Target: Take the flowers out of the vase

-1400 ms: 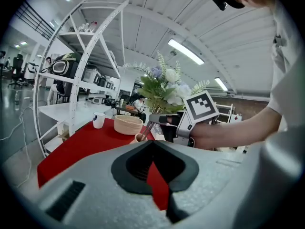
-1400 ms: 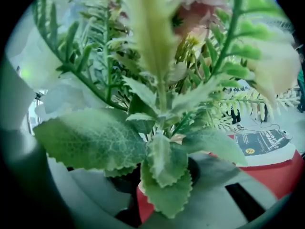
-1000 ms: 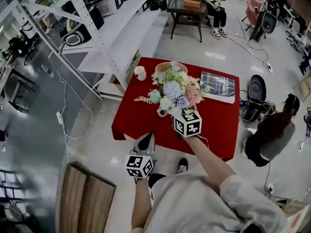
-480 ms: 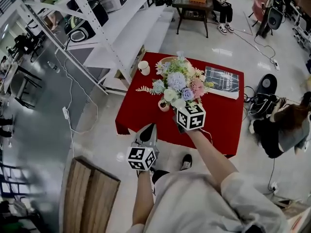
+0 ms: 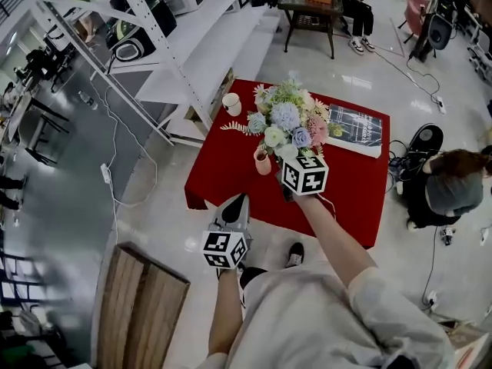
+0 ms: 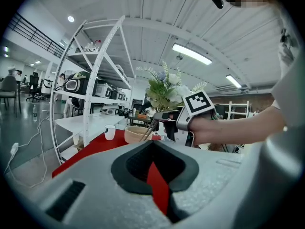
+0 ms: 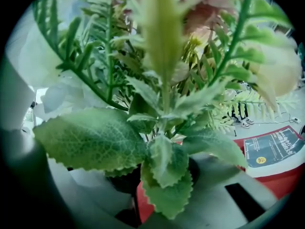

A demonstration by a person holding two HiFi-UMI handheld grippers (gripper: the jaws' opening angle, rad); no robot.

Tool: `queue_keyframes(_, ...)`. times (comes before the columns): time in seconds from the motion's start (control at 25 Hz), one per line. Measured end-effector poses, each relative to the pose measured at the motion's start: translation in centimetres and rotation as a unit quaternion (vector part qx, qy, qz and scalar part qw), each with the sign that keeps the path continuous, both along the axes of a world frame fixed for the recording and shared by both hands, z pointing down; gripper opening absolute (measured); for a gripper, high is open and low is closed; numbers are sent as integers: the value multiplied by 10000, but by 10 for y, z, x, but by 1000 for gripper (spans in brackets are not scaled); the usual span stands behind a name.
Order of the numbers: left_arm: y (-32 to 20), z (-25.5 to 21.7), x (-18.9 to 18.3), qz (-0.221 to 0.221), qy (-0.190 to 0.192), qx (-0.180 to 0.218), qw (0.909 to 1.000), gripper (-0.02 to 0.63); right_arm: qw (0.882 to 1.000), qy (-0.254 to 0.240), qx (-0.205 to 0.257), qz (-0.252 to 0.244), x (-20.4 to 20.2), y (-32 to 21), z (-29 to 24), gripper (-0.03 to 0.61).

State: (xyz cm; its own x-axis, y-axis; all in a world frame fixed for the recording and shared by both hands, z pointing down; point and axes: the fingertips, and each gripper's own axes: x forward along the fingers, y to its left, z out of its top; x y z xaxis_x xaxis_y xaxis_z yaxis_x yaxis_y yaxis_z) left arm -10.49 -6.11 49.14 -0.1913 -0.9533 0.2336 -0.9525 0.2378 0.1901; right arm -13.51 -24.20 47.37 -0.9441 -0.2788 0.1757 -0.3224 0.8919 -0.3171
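Note:
A bouquet of pale blue, white and pink flowers [image 5: 288, 121] stands over the red table [image 5: 223, 167]. My right gripper [image 6: 161, 117] is shut on its stems, and leaves [image 7: 157, 161] fill the right gripper view. Bare stems [image 6: 148, 129] slant down-left from the jaws. A small pink vase [image 5: 263, 162] shows just left of the marker cube [image 5: 305, 174]. Whether the stem ends are inside it cannot be told. My left gripper [image 5: 237, 201] hovers at the table's near edge, shut and holding nothing.
A white cup [image 5: 231, 104], a wooden bowl [image 6: 136, 134] and a dark book [image 5: 355, 127] sit on the table. White shelving [image 5: 192, 52] runs along the left. A person [image 5: 450, 191] crouches at the right. A wooden board [image 5: 142, 306] lies lower left.
The head view has drifted, so table and bouquet sit slightly higher and further right. The right gripper keeps its hold on the stems. The person at the right has shifted.

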Motion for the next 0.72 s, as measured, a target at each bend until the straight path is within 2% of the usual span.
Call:
queue_keyframes(0.16, 2, 1, -4, -47, -14, -40, 10000, 9, 9998, -132, -133, -30, 3, -3, -11, 44)
queue_keyframes(0.36, 1, -7, -17, -250, 185, 195, 9993, 9, 9958, -409, -810, -106, 10, -1, -23, 44)
queue_keyframes(0.48, -7, -16, -17, -193, 126, 265, 9994, 9, 9942, -443, -954, -208, 20, -4, -24, 43)
queue_keyframes(0.72, -24, -19, -4, 11, 41, 261, 9997, 9, 9865, -382, -1401, -761, 53, -3, -15, 43)
